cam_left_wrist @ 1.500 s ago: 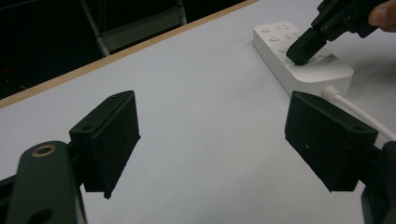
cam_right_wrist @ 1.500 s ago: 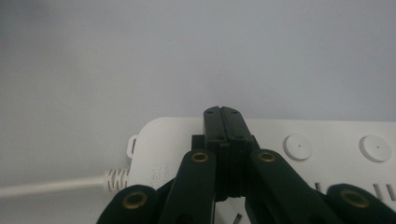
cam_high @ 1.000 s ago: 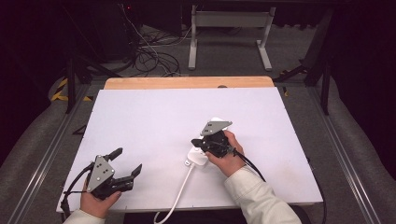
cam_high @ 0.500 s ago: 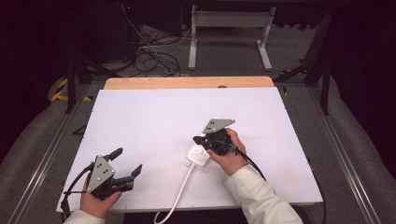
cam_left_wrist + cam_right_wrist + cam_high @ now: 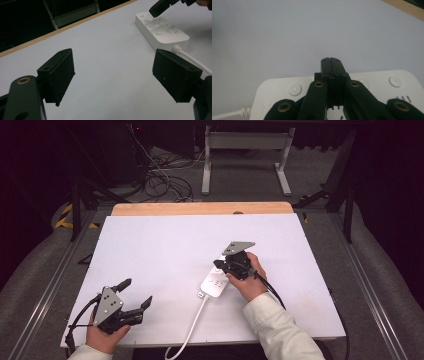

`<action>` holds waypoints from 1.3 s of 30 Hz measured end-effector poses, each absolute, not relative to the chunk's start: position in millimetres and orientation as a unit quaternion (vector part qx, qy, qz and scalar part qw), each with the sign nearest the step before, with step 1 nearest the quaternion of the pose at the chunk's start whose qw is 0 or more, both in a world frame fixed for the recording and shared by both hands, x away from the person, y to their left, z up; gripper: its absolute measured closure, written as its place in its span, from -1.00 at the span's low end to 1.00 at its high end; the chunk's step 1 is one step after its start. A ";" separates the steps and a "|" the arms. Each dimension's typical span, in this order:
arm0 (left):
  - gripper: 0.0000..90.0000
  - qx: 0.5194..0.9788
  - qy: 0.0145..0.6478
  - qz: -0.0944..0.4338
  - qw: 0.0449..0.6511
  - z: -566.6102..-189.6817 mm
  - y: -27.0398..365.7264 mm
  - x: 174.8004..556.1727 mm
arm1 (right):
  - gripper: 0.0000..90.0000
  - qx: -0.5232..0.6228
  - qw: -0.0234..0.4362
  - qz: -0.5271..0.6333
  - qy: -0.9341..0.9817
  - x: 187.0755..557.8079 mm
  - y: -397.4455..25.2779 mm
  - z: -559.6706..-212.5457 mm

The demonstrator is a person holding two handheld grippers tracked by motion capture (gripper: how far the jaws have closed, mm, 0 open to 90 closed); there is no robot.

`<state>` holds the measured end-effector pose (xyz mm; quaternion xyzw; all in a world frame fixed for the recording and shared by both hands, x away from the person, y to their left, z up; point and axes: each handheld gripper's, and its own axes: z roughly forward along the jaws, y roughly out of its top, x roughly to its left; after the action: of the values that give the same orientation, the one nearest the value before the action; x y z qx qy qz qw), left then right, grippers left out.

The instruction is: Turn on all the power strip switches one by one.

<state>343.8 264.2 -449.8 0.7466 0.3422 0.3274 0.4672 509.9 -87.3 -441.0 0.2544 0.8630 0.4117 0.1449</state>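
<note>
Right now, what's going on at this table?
A person works over a white power strip on the white table. The right gripper, jaws shut together, is poised over the strip's row of round buttons. The left gripper waits open near the table's front left, holding nothing. The strip's cord trails off the front edge.

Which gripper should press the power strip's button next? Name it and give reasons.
Right. The right gripper, jaws shut, is poised directly over the white power strip. The left gripper sits open near the table's front-left corner, well away from it.
</note>
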 end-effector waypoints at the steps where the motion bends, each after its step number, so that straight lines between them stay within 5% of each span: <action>1: -0.60 0.747 0.342 0.328 0.467 -449.8 264.3 343.9 | 1.00 0.256 0.145 0.409 0.864 511.2 -87.0 -442.5; 39: -0.60 0.747 0.342 0.327 0.467 -449.6 263.9 343.3 | 1.00 0.264 0.140 0.373 0.879 515.4 -82.2 -459.1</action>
<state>343.3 263.9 -449.6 0.7475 0.3415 0.3268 0.4667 515.4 -82.2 -459.1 0.2636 0.8786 0.3728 0.1401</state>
